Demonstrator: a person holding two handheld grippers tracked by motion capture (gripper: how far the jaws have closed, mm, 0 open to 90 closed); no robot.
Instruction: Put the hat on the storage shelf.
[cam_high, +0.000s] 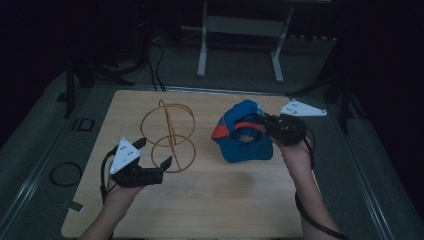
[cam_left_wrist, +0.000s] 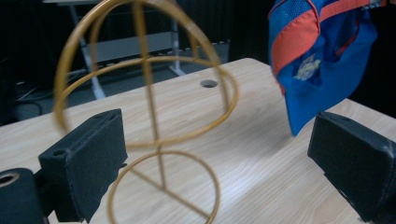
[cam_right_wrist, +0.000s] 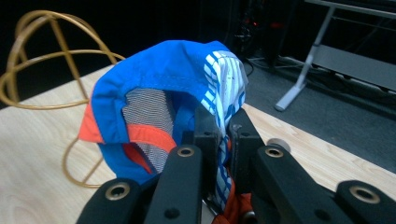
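Note:
A gold wire hat stand (cam_high: 167, 135) is upright on the wooden table (cam_high: 215, 200), left of centre. My left gripper (cam_high: 152, 152) hovers at its near left side, open, its wide-spread jaws on either side of the stand's lower ring (cam_left_wrist: 163, 186) without touching it. A blue cap (cam_high: 245, 135) with orange trim hangs above the table at the right. My right gripper (cam_high: 262, 122) is shut on the cap's rim fabric (cam_right_wrist: 224, 93), which is pinched between its pads. In the left gripper view the cap (cam_left_wrist: 322, 56) dangles at the upper right.
A grey metal frame (cam_high: 240, 30) stands on the floor beyond the table. A black cable loop (cam_high: 65, 172) lies on the floor at the left. Dark stands flank the table's far corners. The tabletop has a small round hole (cam_left_wrist: 208, 83).

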